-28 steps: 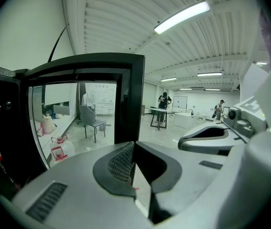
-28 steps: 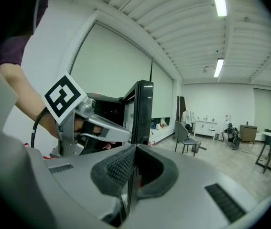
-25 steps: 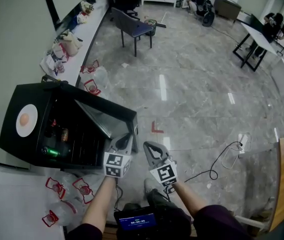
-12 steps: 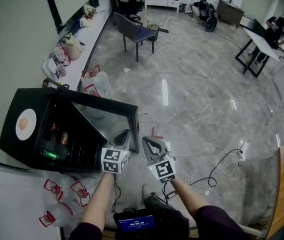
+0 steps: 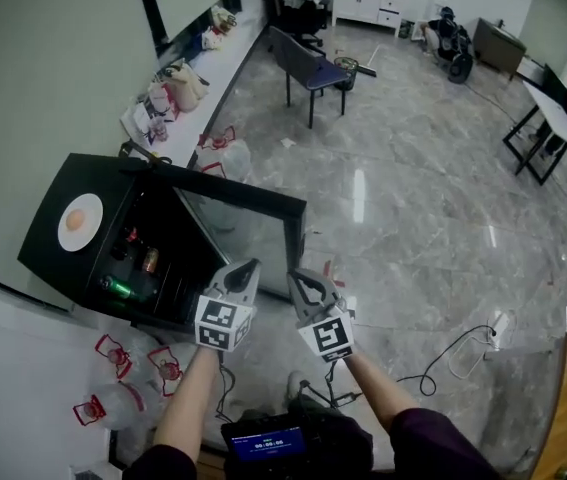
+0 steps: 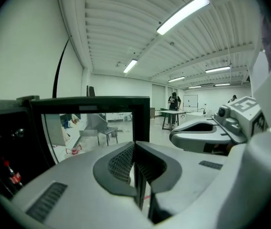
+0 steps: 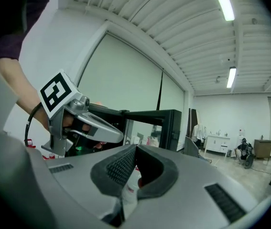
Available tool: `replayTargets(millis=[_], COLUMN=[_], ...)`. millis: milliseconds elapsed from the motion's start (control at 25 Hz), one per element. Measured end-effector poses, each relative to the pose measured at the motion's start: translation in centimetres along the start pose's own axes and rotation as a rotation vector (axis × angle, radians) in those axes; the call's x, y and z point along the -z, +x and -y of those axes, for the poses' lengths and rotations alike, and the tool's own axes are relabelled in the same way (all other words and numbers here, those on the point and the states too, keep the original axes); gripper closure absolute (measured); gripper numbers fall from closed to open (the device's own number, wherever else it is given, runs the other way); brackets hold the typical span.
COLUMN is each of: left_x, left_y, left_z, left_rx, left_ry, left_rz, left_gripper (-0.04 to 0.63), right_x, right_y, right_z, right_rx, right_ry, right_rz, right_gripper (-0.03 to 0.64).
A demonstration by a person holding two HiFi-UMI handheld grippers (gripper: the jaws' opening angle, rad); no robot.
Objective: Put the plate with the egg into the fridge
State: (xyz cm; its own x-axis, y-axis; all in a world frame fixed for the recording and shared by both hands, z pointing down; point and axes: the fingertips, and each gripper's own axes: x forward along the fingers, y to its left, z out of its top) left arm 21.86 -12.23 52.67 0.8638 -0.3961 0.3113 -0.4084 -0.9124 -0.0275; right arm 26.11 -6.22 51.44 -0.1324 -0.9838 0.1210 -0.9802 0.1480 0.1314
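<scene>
A white plate [image 5: 80, 222] carrying a brown egg [image 5: 75, 220] rests on top of the small black fridge [image 5: 47, 251]. The fridge's glass door [image 5: 245, 230] stands swung open, and bottles and cans show on its shelves. My left gripper [image 5: 250, 267] is shut and empty, hovering just in front of the open door's edge. My right gripper [image 5: 296, 279] is shut and empty too, close beside the left one. In the left gripper view the door frame [image 6: 92, 101] fills the middle and the right gripper [image 6: 211, 130] shows at the right. The plate is well to the left of both grippers.
Plastic bottles with red handles [image 5: 128, 378] lie on the floor by the fridge. A black cable [image 5: 443, 353] runs across the marble floor. A grey chair [image 5: 308, 68] stands further off beside a cluttered counter [image 5: 178, 93]. A black folding table [image 5: 558, 118] is at the far right.
Both grippers have risen side by side, still shut. The view has shifted, so the fridge and plate sit further right and nearer in the head view.
</scene>
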Motion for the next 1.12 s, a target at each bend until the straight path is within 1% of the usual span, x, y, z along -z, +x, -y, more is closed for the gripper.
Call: replayTargets(millis=[120,200,280,440,520,640,720,840,1000,1120], left_x=[-1.5,-2.6,-3.7,-5.3,-5.3,-5.0,-4.7,-4.6,-5.1,-5.1], left_y=[-3.2,-6.0,-9.4,-17.2,-20.8,-25.2,-27.3,-29.1,-29.8,-29.9], left_z=[-1.9,-3.7,-5.7,-11.1,-14.1,-18.3,-20.6,-23.6,-26.2,-27.5], left_rx=[-0.051,-0.114,-0.192,-0.399,-0.494,-0.603,-0.661,-0.725,-0.766,-0.788], left_ry=[0.083,0.140,0.155,0.136,0.109,0.061,0.030,-0.025,-0.083,-0.127], left_rz=[0.004,0.011,0.032,0.083,0.094,0.112,0.118,0.114,0.119,0.124], left_gripper=[0.584,0.584,0.584,0.586,0.585,0.586,0.585,0.584,0.583,0.583], right_x=[-2.1,-4.1,-6.3,-12.1,-15.2,-19.2,-20.9,-22.1,-21.9,-21.1], right_y=[1.6,2.8,4.2,8.7,11.6,16.5,19.4,23.4,28.2,31.9], right_z=[-2.0,-4.0,-6.1,-10.3,-11.9,-14.6,-17.1,-20.9,-24.6,-26.0], right_rx=[-0.081,-0.153,-0.252,-0.498,-0.588,-0.680,-0.750,-0.854,-0.967,-1.056], right_ry=[-0.060,-0.115,-0.139,-0.139,-0.138,-0.261,-0.324,-0.387,-0.448,-0.494], right_rz=[0.050,0.103,0.137,0.183,0.185,0.226,0.230,0.175,0.032,-0.092], right_gripper=[0.609,0.609,0.608,0.609,0.609,0.609,0.608,0.607,0.604,0.538])
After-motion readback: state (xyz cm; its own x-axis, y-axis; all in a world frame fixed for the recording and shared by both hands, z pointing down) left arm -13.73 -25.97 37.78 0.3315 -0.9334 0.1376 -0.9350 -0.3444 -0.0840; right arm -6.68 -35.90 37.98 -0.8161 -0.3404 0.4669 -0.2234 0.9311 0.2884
